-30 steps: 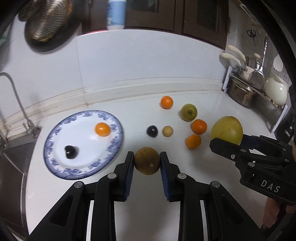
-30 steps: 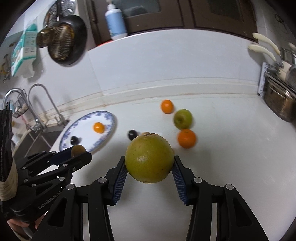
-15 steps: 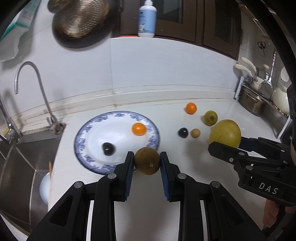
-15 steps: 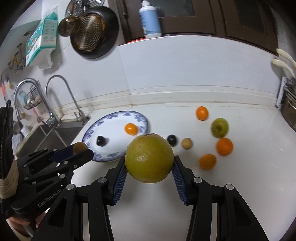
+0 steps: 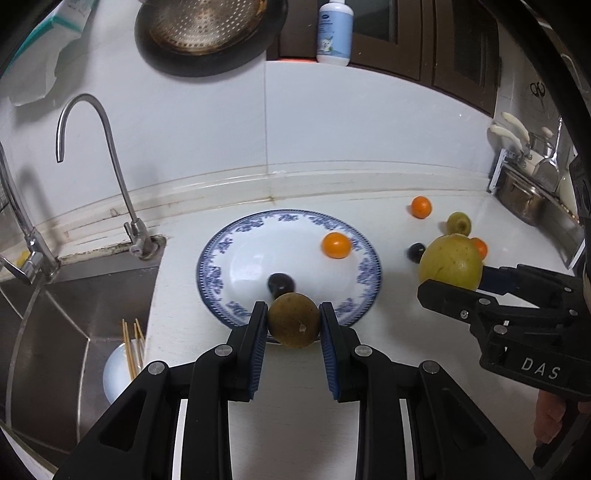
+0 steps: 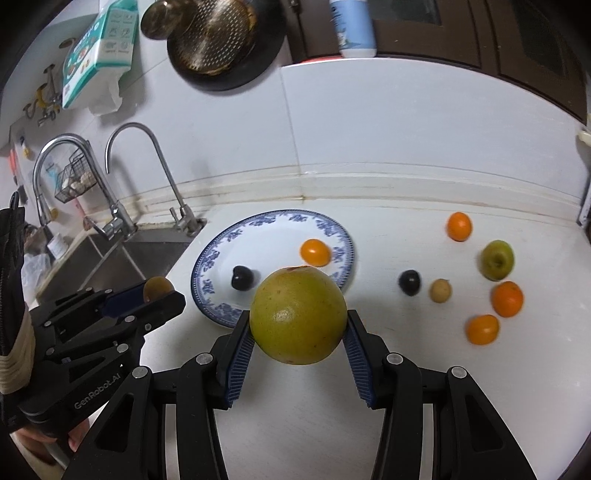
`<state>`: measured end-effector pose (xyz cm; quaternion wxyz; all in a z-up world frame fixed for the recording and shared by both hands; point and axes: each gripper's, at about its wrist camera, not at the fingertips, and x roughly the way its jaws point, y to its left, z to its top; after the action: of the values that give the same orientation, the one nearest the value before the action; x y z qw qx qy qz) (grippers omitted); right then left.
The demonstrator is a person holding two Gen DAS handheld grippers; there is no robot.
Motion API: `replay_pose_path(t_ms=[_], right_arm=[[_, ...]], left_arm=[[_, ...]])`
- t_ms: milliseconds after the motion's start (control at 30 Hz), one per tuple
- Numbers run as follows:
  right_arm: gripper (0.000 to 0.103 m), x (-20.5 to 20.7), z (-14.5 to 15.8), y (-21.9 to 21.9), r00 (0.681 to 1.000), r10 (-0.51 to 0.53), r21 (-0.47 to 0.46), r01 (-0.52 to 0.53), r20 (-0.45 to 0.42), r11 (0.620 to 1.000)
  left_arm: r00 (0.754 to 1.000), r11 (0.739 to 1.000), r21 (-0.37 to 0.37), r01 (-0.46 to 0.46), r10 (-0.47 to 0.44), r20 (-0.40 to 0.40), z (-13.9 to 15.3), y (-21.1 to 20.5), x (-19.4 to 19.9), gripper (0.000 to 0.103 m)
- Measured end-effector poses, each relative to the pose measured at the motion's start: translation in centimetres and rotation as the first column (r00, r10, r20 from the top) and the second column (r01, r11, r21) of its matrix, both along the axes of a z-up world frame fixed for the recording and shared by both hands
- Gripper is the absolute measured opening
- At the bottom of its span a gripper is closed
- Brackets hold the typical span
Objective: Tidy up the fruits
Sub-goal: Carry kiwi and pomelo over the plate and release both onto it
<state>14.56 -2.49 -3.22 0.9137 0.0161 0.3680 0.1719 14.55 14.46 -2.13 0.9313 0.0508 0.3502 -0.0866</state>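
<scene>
My left gripper (image 5: 293,325) is shut on a small brown-green fruit (image 5: 293,319) above the near rim of the blue-patterned plate (image 5: 221,266). The plate holds an orange (image 5: 336,245) and a dark plum (image 5: 280,282). My right gripper (image 6: 297,325) is shut on a large yellow-green fruit (image 6: 298,314), held in front of the plate (image 6: 210,266). On the counter to the right lie a dark plum (image 6: 409,282), a small tan fruit (image 6: 440,290), a green apple (image 6: 497,259) and three oranges, one of them (image 6: 459,226) at the back.
A sink (image 5: 74,302) with taps lies left of the plate, with a bowl and chopsticks (image 5: 122,369) in it. A pan (image 5: 207,29) hangs on the wall. A utensil rack with a pot (image 5: 524,192) stands at the far right.
Both grippers have swung left with their fruits. The plate now sits straight ahead of each, and the sink has come into view.
</scene>
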Motion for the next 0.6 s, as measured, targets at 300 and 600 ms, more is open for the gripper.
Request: replay_pose_path(t_ms=[300,600], right_arm=[[0.049,3.1,-1.9,2.5,0.999,-0.004,-0.025,0.003,-0.043,1.000],[0.049,6.8,-4.0,4.6,0.996,-0.006,-0.073,-0.001,-0.092,0.997]], left_arm=[[0.999,0.999,0.023,0.040,-0.040,-0.035,-1.6,2.1,3.3,0.028],[0.992,0.994,0.043,0.099,-0.095,-0.082,-3.0,3.7,8.3,0.028]])
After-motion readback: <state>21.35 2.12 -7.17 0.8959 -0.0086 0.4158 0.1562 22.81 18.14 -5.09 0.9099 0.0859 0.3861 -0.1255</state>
